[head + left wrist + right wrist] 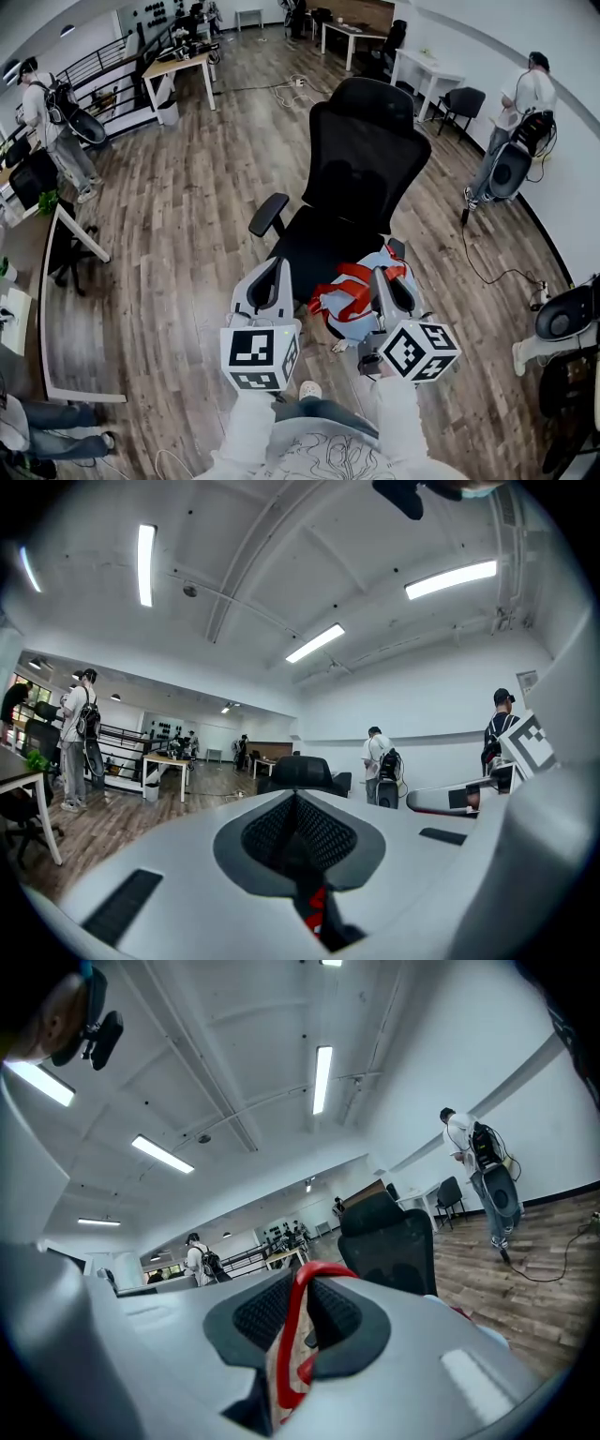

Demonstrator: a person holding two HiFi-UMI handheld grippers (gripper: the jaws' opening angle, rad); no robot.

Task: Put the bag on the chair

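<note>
A black office chair stands just ahead of me, its seat facing me. The light blue bag with red handles hangs at the seat's front right edge, between my two grippers. My right gripper is shut on a red handle loop, which rises between its jaws in the right gripper view, where the right gripper points level at the chair. My left gripper is beside the bag's left; in its own view the left gripper is shut, a bit of red strap pinched low between the jaws.
A white table stands at my left. One person is at the far left and another at the right wall with equipment. Desks and dark chairs line the back. Cables lie on the wooden floor.
</note>
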